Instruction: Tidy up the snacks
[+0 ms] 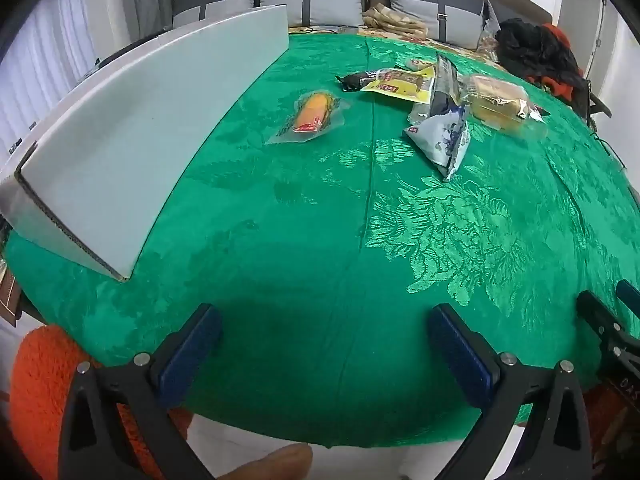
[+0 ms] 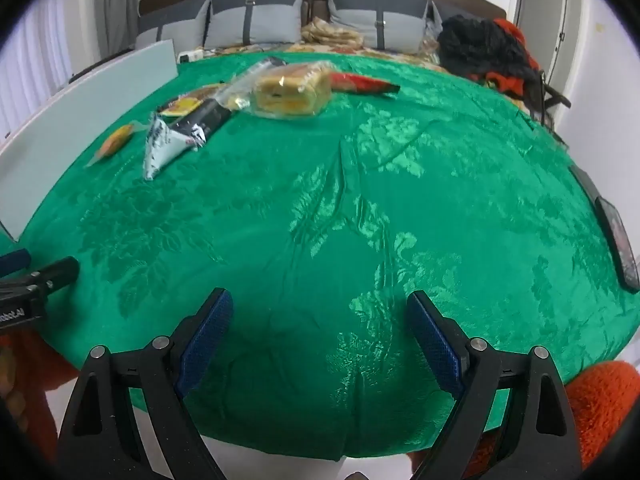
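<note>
Hovering over the near edge of the green tablecloth point(image 1: 304, 216): left gripper point(image 1: 324, 344) with blue pads spread wide, nothing between them, only bare cloth in shadow. Right gripper point(image 2: 320, 332) same story, jaws apart and empty, tilted down at the cloth. Each gripper's tip pokes into the other camera's edge, mostly cut off.

Snacks sit in a loose pile on the far half of the table, well apart from both grippers: orange snack in a clear wrapper point(image 1: 310, 116) lies alone, nearest the white cardboard box point(image 1: 132, 120) on the left; blue-white pouch point(image 1: 448, 138) beside a dark foil pack point(image 1: 444, 84) that overlaps a yellow packet point(image 1: 400, 84); bagged cake slices point(image 1: 500, 104) at the right end of the pile; red-black wrapper point(image 2: 364, 82) is seen only from the right wrist, behind the cake.

Box interior is hidden, only its outer wall shows. Print on all the packets is unreadable. Dark flat object point(image 2: 616, 236) at the cloth's right edge is clipped by lens curve, probably a phone. Orange fuzzy sleeve point(image 1: 44, 384) at the bottom corners, partly cropped
</note>
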A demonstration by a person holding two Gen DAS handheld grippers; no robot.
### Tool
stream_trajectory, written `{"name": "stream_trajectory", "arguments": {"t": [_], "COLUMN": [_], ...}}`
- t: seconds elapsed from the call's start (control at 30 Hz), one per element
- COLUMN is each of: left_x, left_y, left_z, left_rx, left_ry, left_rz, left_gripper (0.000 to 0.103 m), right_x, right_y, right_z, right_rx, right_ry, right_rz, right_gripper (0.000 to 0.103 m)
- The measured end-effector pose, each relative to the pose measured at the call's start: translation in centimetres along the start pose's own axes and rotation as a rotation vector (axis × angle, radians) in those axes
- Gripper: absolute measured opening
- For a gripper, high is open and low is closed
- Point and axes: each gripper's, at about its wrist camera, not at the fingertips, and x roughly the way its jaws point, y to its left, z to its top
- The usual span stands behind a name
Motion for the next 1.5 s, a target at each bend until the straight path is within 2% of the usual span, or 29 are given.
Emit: {"name": "stream_trajectory", "arguments": {"t": [0.27,0.3,0.6,0.97,1.2,1.5], "left_x": [0.0,0.0,-0.1,-0.3,-0.6,-0.7], "left_y": [-0.1,-0.1,-0.1,0.0,0.0,0.1], "left_z": [-0.2,-0.3,-0.7,-1.0,-1.2,-1.4], "left_rx": [0.011,0.011,0.026,0.053,0.08,0.061], "left_ry": [0.002,0.001,-0.023,-0.039,-0.007,0.045], "left_rz": [-0.007,-0.008,-0.017,-0.036,-0.045,-0.041], "left_gripper": [0.103,0.103,0.103,0.103,0.103,0.103], "right_x": [0.3,0.4,-0.2,-0.1,-0.2,-0.4], "right_y": [0.9,0.0,0.4,0.3,0.2,0.3], "right_z": [-0.3,-0.1,-0.5,-0.5,-0.5,-0.6], "right_rx": [0.019,0.023,0.039,0.03,0.028,0.023], "right_ry": [-0.011,-0.011,-0.049,-0.031,-0.027,0.002], "right_rz": [0.017,0.02,-0.012,-0.012,0.001,0.017], "right_gripper": [0.092,0.092,0.092,0.092,0.092,0.092]}}
